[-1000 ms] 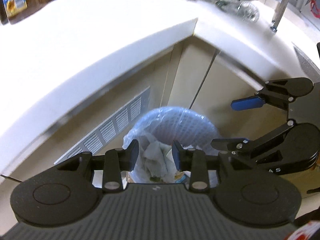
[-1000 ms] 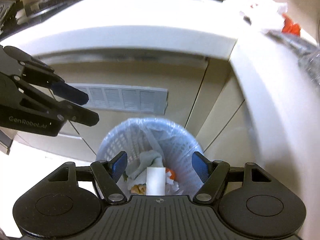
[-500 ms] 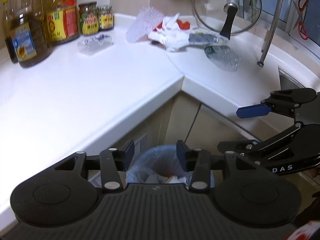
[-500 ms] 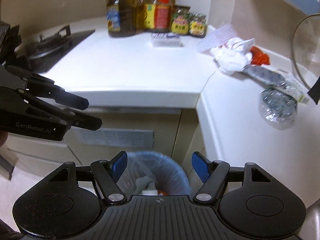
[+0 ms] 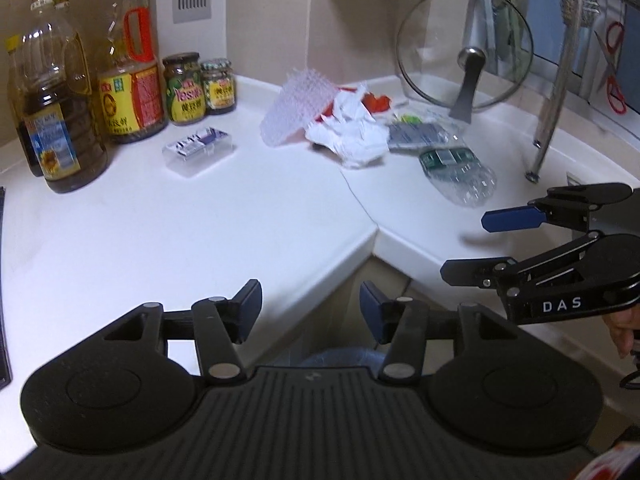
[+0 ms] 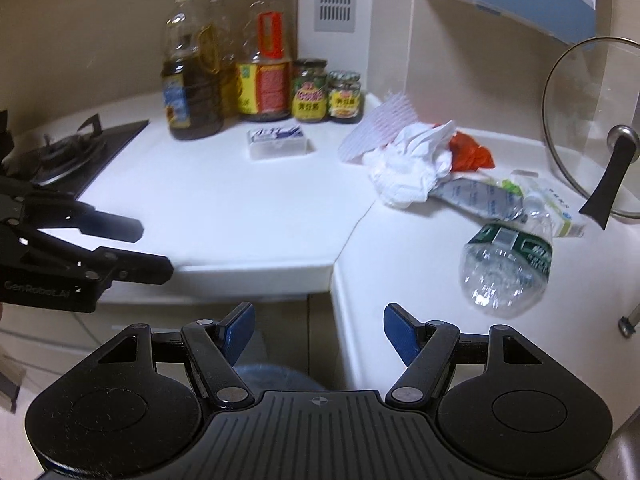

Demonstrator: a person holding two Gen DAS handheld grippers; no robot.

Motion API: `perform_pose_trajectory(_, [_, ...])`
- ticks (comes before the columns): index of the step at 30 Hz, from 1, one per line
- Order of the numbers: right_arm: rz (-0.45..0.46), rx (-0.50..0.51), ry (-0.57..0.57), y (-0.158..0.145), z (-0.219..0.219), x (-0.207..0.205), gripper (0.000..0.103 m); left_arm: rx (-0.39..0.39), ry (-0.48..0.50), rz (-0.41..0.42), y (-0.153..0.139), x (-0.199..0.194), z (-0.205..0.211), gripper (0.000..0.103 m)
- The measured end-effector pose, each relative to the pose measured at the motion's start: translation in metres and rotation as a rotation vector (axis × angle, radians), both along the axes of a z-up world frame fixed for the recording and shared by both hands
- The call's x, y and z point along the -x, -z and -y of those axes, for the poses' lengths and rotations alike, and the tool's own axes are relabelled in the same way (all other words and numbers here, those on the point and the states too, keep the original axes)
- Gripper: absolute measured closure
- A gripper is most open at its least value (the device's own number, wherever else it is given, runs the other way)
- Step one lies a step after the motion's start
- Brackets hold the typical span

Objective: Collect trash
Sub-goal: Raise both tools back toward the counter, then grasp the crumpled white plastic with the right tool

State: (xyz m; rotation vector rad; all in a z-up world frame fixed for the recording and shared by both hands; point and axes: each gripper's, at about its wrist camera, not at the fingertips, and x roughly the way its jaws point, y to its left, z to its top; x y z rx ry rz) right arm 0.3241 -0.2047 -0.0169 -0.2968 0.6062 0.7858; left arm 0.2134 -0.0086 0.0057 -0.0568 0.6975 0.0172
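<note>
The crushed plastic bottle lies ahead-right of the empty, parted right gripper, nearer than the empty left gripper, whose jaws are opening.

Far left on the white counter stand oil bottles, with two jars to their right by the wall. A small clear box lies nearer, apart from them. A glass lid leans upright at the far right. A gas burner sits at the left edge.
</note>
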Motion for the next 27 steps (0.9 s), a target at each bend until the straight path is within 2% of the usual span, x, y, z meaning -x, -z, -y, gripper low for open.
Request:
perform_pose_trajectory(10, [0.000,-0.066,0.019,-0.018,-0.015,-0.041,0.032,-0.025,-0.072,0.040,-0.018,-0.029,-0.021,0.045])
perform_pose_trajectory(18, [0.001,-0.103,0.041,-0.027,-0.029,-0.081,0.032,-0.075,-0.087,0.065,-0.027,-0.062,-0.041,0.034])
perform_pose_trajectory(22, [0.042,-0.082,0.030,-0.031,-0.040,-0.107,0.032,-0.100,-0.077,0.055,-0.026,-0.082,-0.052,0.031])
perform_pose_trajectory(27, [0.093,0.002,-0.027,-0.027,-0.059,-0.140,0.032,-0.127,-0.070,0.037,-0.022,-0.105,-0.067,0.028])
